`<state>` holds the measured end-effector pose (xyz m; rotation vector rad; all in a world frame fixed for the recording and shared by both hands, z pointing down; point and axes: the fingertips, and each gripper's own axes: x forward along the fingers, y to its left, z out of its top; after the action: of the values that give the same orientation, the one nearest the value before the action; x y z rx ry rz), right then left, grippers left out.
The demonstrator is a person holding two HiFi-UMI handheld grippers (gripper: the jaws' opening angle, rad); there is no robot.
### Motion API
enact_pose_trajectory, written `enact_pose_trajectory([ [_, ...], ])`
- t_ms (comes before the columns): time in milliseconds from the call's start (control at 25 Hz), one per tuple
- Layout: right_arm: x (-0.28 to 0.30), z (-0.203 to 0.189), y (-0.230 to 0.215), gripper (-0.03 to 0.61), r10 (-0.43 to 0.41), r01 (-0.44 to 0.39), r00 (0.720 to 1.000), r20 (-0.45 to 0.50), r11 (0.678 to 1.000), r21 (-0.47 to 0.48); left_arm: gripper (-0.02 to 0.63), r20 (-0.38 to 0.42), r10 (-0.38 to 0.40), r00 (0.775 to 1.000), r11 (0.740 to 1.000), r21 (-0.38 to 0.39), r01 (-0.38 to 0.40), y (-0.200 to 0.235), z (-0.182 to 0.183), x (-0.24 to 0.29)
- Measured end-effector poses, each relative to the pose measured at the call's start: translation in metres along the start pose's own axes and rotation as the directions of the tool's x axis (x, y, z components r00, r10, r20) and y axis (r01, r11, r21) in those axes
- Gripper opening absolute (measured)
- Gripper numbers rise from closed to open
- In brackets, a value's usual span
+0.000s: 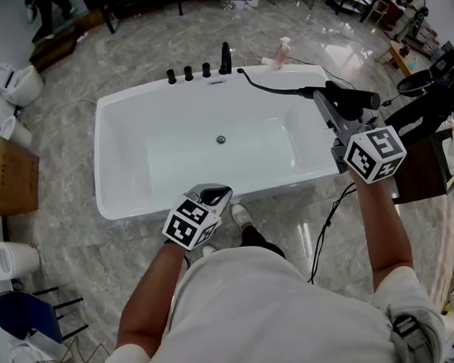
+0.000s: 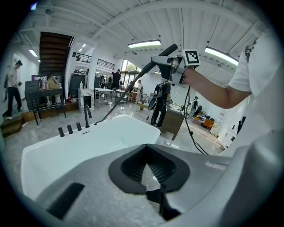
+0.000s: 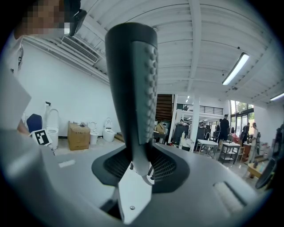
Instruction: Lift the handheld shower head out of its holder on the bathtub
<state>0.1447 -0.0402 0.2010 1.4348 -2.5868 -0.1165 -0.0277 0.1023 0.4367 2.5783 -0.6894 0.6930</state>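
Observation:
A black handheld shower head (image 1: pixel 353 97) is held in the air over the right end of the white bathtub (image 1: pixel 117 114), with my right gripper (image 1: pixel 327 102) shut on its handle. Its black hose (image 1: pixel 271 87) runs back to the tub's far rim beside the black faucet (image 1: pixel 225 58) and knobs (image 1: pixel 189 73). In the right gripper view the ribbed handle (image 3: pixel 133 88) stands upright between the jaws. The left gripper view shows the shower head (image 2: pixel 165 52) raised high. My left gripper (image 1: pixel 216 194) hovers at the tub's near rim, shut on nothing.
A pink bottle (image 1: pixel 281 53) stands on the floor behind the tub. A cardboard box (image 1: pixel 10 177) and toilets (image 1: pixel 9 82) sit at the left. Dark furniture (image 1: pixel 428 113) and a loose cable (image 1: pixel 328 225) lie to the right. People stand farther back.

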Motion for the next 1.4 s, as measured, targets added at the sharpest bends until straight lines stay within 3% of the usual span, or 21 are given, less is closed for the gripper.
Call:
enact_pose_trajectory([
  [640,0.008,0.009,-0.005,0.146,0.004,-0.004,1.0,0.0,1.0,0.011,0.008,0.003,0.005,1.0,1.0,-0.016,-0.005,0.008,0.011,-0.004],
  [1400,0.01,-0.008,-0.001,0.146,0.024,-0.023,1.0,-0.008,0.999,0.024,0.008,-0.004,0.021,1.0,0.999,-0.039,-0.021,0.009,-0.008,-0.002],
])
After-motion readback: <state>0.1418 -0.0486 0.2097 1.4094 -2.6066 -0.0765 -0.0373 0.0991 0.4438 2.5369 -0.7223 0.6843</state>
